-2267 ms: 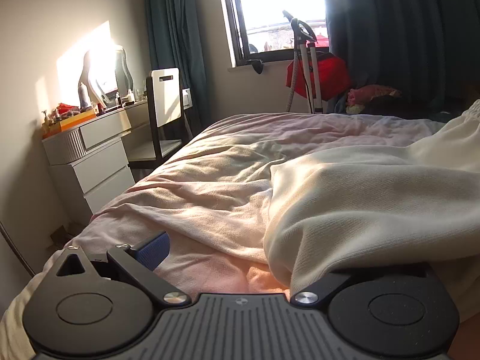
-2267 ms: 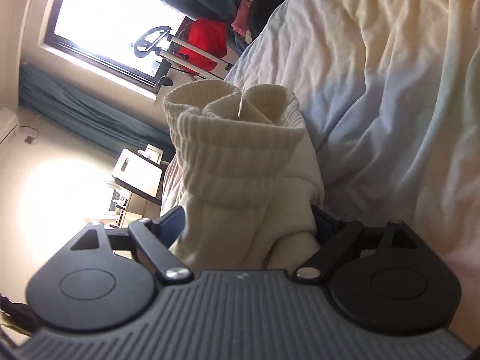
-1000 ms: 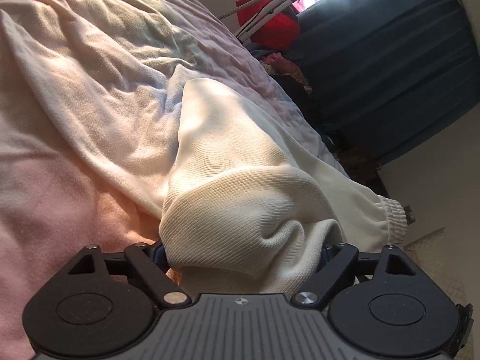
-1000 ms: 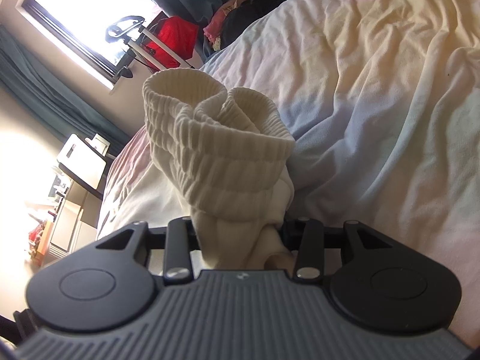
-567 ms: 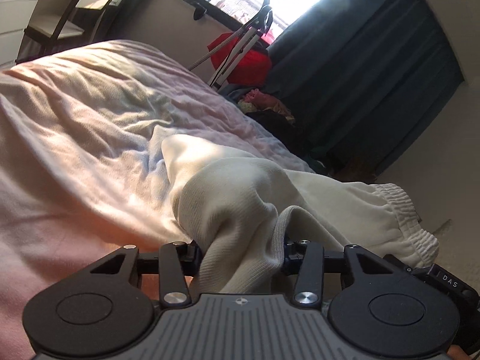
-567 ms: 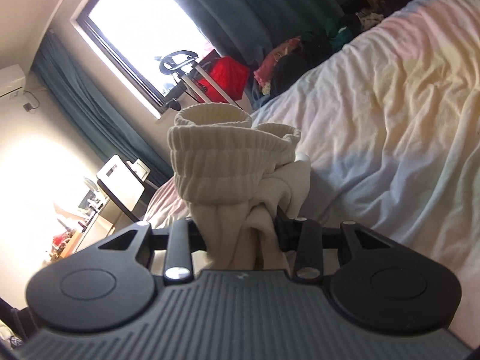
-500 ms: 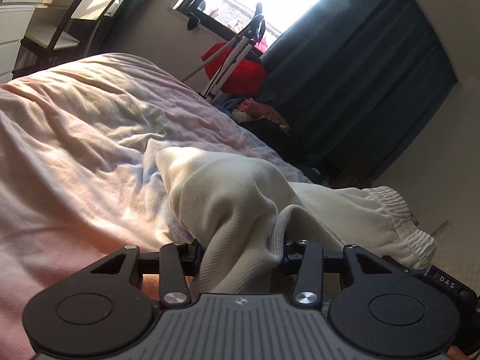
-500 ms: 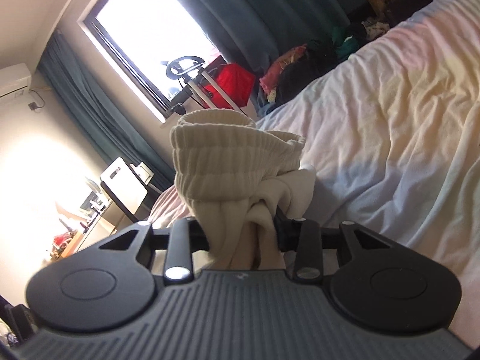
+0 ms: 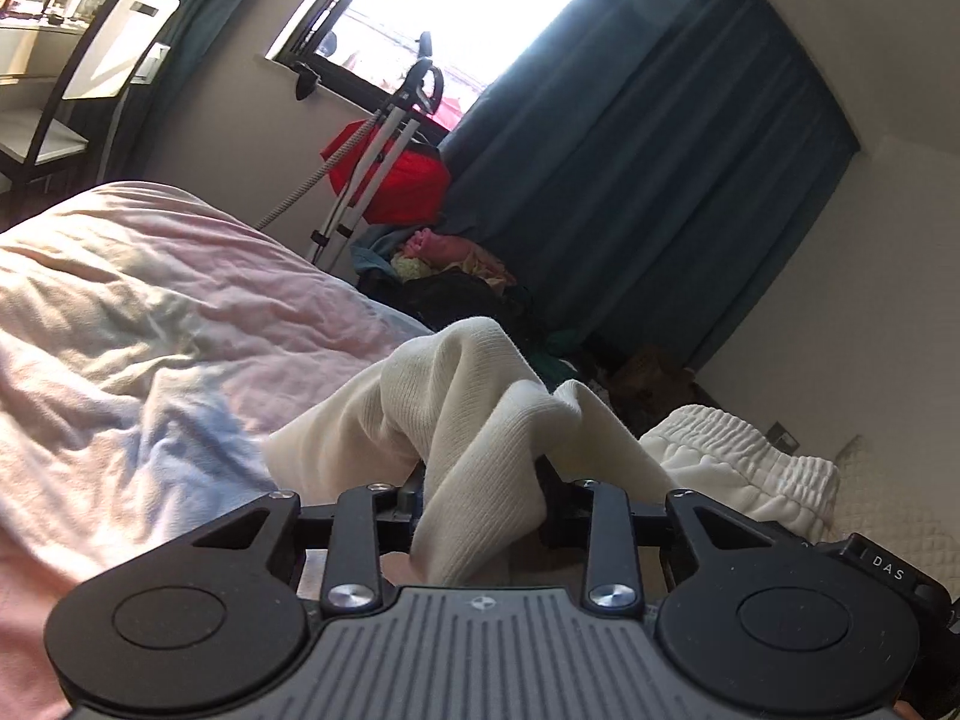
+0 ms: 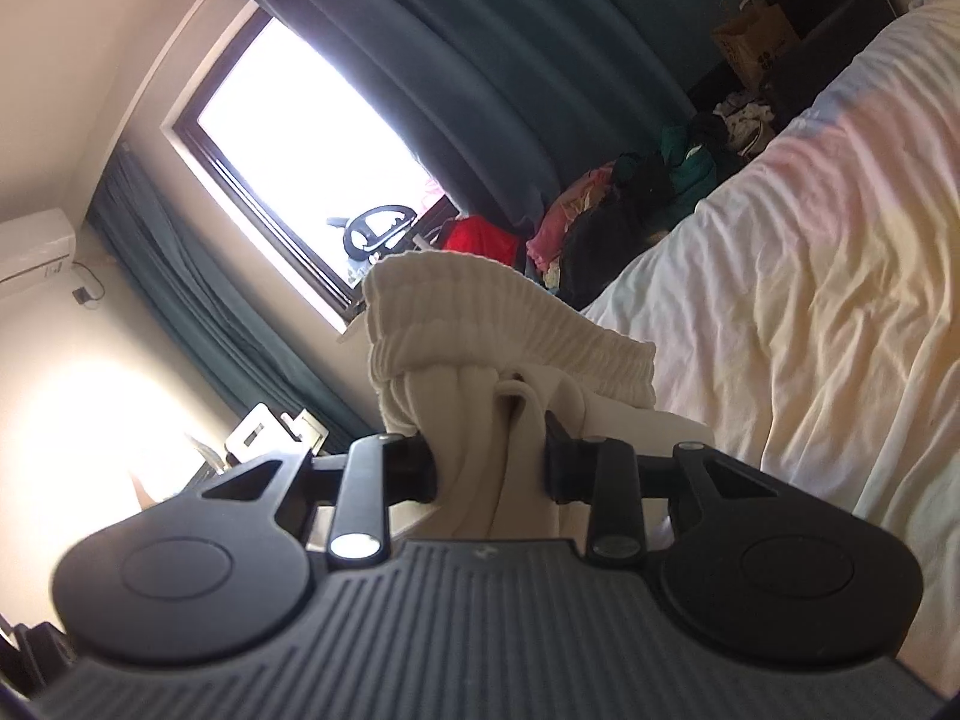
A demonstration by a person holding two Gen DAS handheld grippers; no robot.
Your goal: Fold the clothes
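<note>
A cream knit garment [image 9: 480, 408] with an elastic ribbed band [image 9: 744, 450] is lifted off the bed between both grippers. My left gripper [image 9: 480, 480] is shut on a bunched fold of the cream garment, which drapes over its fingers. In the right wrist view my right gripper [image 10: 489, 456] is shut on the same cream garment [image 10: 480, 372] just below its gathered ribbed band [image 10: 510, 324], which stands up above the fingers. The fingertips of both grippers are hidden by the cloth.
A bed with a rumpled pale pink sheet [image 9: 150, 312] spreads left in the left wrist view and lies right [image 10: 810, 276] in the right wrist view. Behind stand a bright window [image 10: 300, 138], dark teal curtains [image 9: 630, 168], a red bag with a metal stand [image 9: 390, 162], a clothes pile [image 9: 444, 276] and a chair [image 9: 78, 90].
Both grippers closed on the cream garment and have raised it off the bed. The views tilted upward toward the window and curtains, and the fabric now hangs stretched between the two grippers.
</note>
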